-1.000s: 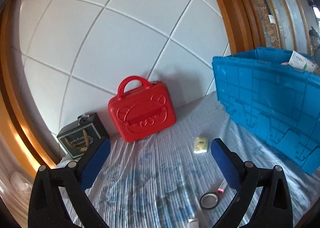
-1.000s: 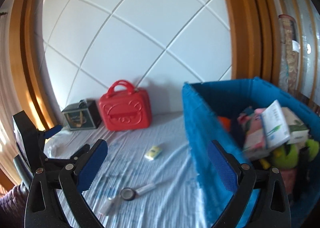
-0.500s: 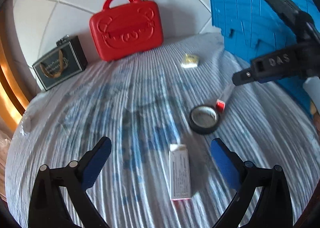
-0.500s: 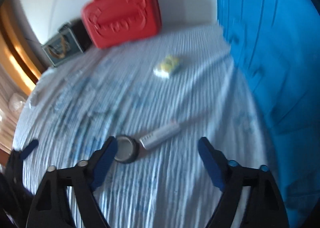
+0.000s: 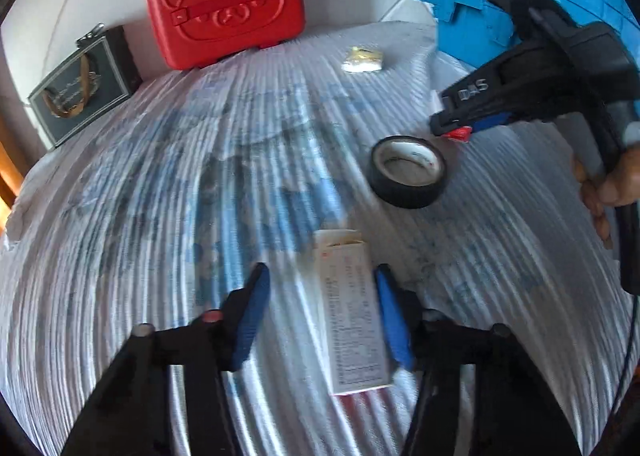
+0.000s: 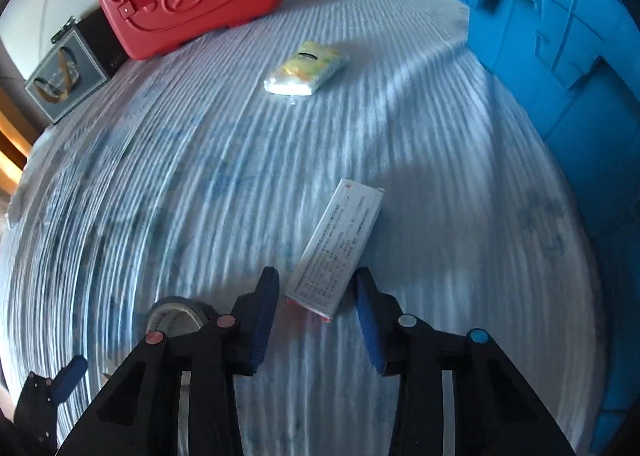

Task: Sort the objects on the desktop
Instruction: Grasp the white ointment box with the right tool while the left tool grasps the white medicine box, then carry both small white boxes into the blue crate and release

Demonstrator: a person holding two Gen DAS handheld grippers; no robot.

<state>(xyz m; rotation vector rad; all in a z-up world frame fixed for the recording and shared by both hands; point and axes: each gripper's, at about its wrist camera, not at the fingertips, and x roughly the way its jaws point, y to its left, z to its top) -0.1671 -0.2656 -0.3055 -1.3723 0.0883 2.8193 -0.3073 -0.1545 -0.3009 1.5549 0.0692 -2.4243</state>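
My left gripper (image 5: 320,276) is open low over the cloth, its blue pads either side of a flat white printed box (image 5: 352,316) that lies against the right pad. A black tape roll (image 5: 408,171) lies beyond it. My right gripper (image 6: 316,280) is open around the near end of another long white printed box (image 6: 340,248); it also shows in the left wrist view (image 5: 456,127). The tape roll (image 6: 176,312) lies just left of the right gripper's left finger. A yellow tissue packet (image 6: 308,67) lies further back.
A red bear-face case (image 5: 224,3) and a dark gift box (image 5: 80,91) stand at the back by the white wall. A big blue crate (image 6: 560,55) stands on the right. A striped blue-white cloth (image 5: 160,195) covers the surface.
Both grippers dropped toward the cloth and their jaws narrowed. The left one now straddles the white box, the right one the other long box beside the tape roll.
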